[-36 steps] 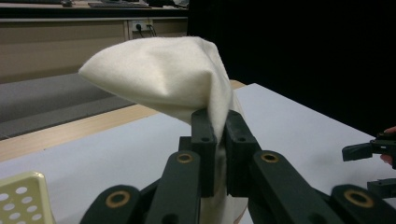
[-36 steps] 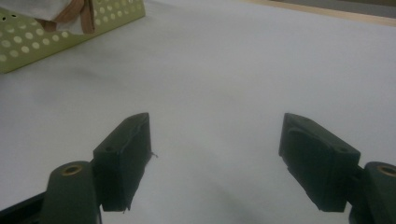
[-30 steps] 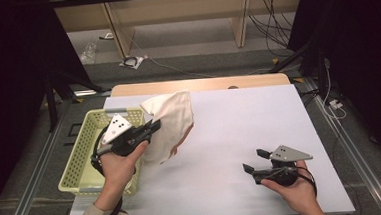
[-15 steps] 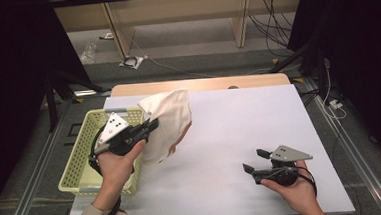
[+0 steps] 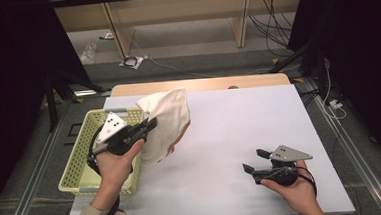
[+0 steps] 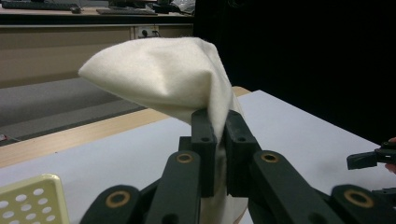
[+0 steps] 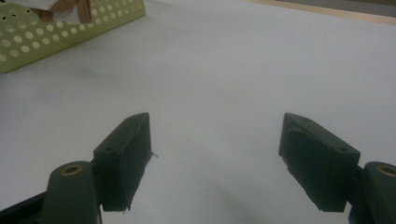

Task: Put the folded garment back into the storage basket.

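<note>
Looking down from the high view, the cloth (image 5: 165, 121) is seen lifted off the table (image 5: 240, 134), pinched by the left gripper (image 5: 149, 125) just right of the basket (image 5: 77, 169). The cream fabric hangs from the jaws, its long axis running from a peak at the far side down to a loose lower edge nearer the person. The right gripper (image 5: 252, 163) is held low over the near right part of the table, well apart from the cloth; the cloth lies to its left and farther away.

Left gripper view: the jaws are closed together on a fold of the cloth (image 6: 163, 74), which bulges up and leftward above the pads. The other gripper (image 6: 371, 159) is noted at the right edge, far off.

Right gripper view: the right gripper (image 7: 215, 140) stands with jaws wide apart and nothing between them, bare table (image 7: 243, 70) ahead. A basket (image 7: 70, 28) corner is seen top left.

Judgement: the free lower edge is the nearer target for the right hand, so a leftward reach is judged likely, to take a second hold and spread the cloth.
</note>
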Demonstrator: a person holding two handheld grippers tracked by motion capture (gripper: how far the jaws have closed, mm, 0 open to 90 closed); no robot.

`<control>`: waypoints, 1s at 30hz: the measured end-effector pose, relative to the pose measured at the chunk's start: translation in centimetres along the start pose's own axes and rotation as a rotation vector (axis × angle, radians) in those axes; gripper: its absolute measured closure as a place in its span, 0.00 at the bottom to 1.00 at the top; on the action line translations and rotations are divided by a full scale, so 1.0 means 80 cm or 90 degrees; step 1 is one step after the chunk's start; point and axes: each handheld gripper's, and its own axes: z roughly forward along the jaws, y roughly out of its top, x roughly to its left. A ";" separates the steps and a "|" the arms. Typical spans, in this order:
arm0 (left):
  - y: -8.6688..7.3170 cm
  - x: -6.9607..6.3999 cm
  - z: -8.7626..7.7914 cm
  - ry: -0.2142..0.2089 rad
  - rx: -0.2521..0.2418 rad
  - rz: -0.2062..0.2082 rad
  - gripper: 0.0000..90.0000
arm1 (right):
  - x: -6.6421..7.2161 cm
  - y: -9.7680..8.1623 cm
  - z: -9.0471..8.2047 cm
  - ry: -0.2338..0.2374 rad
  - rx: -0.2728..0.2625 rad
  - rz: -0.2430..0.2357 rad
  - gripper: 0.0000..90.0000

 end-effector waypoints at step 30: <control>0.006 0.010 -0.009 0.016 -0.014 -0.006 0.93 | 0.000 0.000 0.000 0.000 0.004 -0.001 0.29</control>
